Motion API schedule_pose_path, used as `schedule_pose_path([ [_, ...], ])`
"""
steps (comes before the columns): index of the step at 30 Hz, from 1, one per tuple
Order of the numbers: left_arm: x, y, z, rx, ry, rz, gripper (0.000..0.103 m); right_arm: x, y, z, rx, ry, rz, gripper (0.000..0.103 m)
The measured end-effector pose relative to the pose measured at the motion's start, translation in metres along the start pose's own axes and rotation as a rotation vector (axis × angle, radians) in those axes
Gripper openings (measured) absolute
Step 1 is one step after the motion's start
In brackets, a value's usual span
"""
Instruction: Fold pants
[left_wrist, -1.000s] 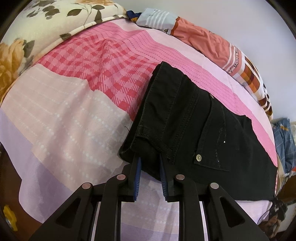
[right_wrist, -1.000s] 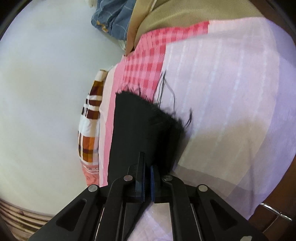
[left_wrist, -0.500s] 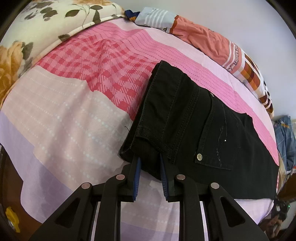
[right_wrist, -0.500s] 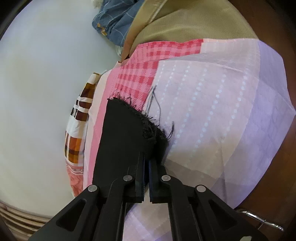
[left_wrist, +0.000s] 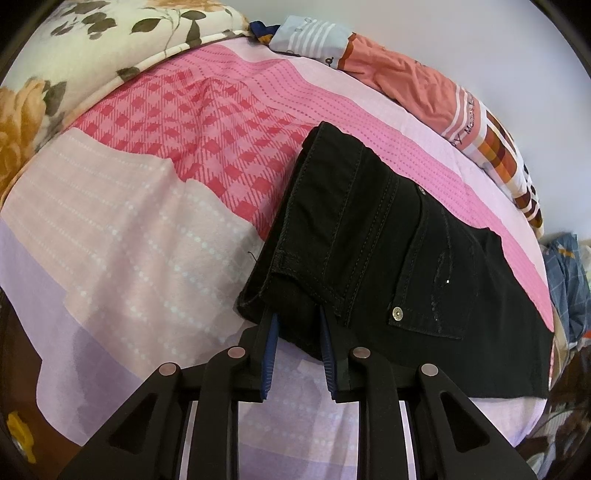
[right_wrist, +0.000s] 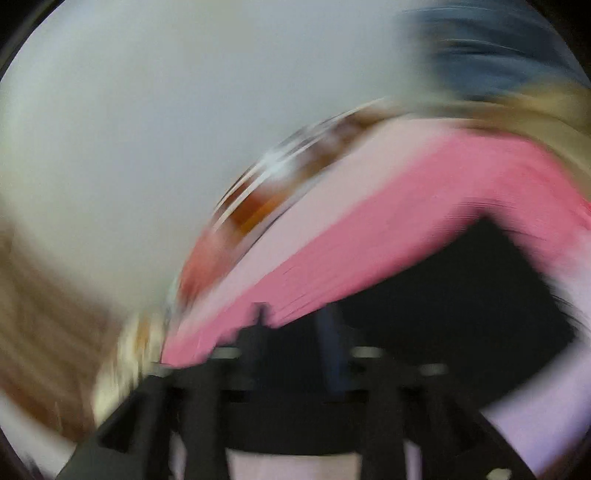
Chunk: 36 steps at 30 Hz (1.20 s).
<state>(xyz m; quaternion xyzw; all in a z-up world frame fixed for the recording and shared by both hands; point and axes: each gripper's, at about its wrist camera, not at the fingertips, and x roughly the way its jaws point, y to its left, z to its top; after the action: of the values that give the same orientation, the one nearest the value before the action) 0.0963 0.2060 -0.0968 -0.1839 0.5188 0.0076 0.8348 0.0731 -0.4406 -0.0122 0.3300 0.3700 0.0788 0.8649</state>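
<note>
Directly ahead of the left gripper (left_wrist: 297, 332), the black pants (left_wrist: 388, 266) lie flat on the pink-and-lilac bedspread (left_wrist: 129, 229). Their waistband end is the end nearest the tool. Their long axis runs from that end away to the right, toward the crumpled salmon garment (left_wrist: 402, 85) at the far edge of the bedspread. The left gripper's blue-padded fingers (left_wrist: 271, 339) stand partly apart and straddle the near waistband corner, with cloth between them; they appear closed upon it, though the pads look only lightly pressed. The left gripper is thus the tool nearer the waistband.

The left wrist view shows detail that the other lacks: seams, a back pocket (left_wrist: 432, 295) with its rivet, and the pants already doubled leg on leg. The right wrist view is smeared by motion. It shows only the dark mass of pants (right_wrist: 461, 295) in front of the right gripper (right_wrist: 291, 332); whether those jaws are together or apart cannot be told.

A fold along the long axis probably calls for the far end to be carried toward the waistband.
</note>
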Motion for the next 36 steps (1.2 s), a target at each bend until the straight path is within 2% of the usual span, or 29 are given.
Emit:
schedule_pose_path([
  [1,0.000,0.000,-0.001,-0.006,-0.003,-0.003,0.024,0.028,0.025,0.000,-0.096,0.063,-0.031,0.078],
  [2,0.000,0.001,-0.001,-0.011,-0.006,-0.006,0.024,0.065,0.057,-0.003,-0.253,0.130,-0.109,0.080],
  [4,-0.001,0.000,-0.002,-0.009,-0.008,-0.005,0.024,0.115,0.092,-0.008,-0.429,0.221,-0.167,0.076],
  [5,0.000,0.000,-0.002,-0.010,-0.007,-0.005,0.024,0.136,0.107,-0.009,-0.473,0.264,-0.138,0.066],
  [6,-0.001,0.000,-0.002,-0.009,-0.004,-0.005,0.024,0.156,0.121,-0.011,-0.497,0.317,-0.073,0.051],
  [7,-0.001,0.000,-0.002,-0.012,-0.004,-0.007,0.024,0.177,0.137,-0.013,-0.522,0.384,0.021,0.043],
  [8,0.000,0.000,-0.003,-0.013,-0.003,-0.009,0.024,0.194,0.151,-0.016,-0.562,0.420,0.065,0.034],
  [10,-0.001,0.000,-0.004,-0.015,-0.004,-0.009,0.024,0.221,0.168,-0.025,-0.635,0.471,0.098,0.027],
  [11,-0.001,-0.001,-0.004,-0.014,-0.005,-0.007,0.025,0.231,0.172,-0.029,-0.653,0.495,0.122,0.019],
  [12,-0.001,0.000,-0.003,-0.010,-0.006,-0.006,0.025,0.246,0.177,-0.029,-0.673,0.520,0.144,0.015],
  [17,0.000,0.000,-0.004,-0.018,-0.003,-0.012,0.025,0.291,0.178,-0.023,-0.727,0.589,0.151,0.015],
  [19,0.000,0.000,-0.004,-0.018,-0.002,-0.011,0.025,0.302,0.176,-0.021,-0.733,0.637,0.183,0.016],
  [21,0.000,-0.002,-0.004,-0.013,0.001,-0.006,0.025,0.313,0.179,-0.025,-0.774,0.669,0.168,0.018],
  [24,0.000,-0.002,-0.002,-0.007,0.010,0.001,0.025,0.325,0.180,-0.034,-0.802,0.723,0.181,0.018],
  [26,0.000,-0.002,-0.001,-0.006,0.017,0.002,0.025,0.334,0.181,-0.042,-0.859,0.747,0.128,0.019],
  [32,0.001,-0.003,0.000,0.000,0.021,0.012,0.026,0.339,0.183,-0.046,-0.871,0.778,0.183,0.023],
  [34,0.000,-0.003,0.000,0.000,0.023,0.015,0.026,0.336,0.183,-0.047,-0.884,0.770,0.198,0.022],
  [36,0.001,-0.003,0.000,0.000,0.024,0.015,0.026,0.334,0.182,-0.045,-0.898,0.742,0.192,0.010],
])
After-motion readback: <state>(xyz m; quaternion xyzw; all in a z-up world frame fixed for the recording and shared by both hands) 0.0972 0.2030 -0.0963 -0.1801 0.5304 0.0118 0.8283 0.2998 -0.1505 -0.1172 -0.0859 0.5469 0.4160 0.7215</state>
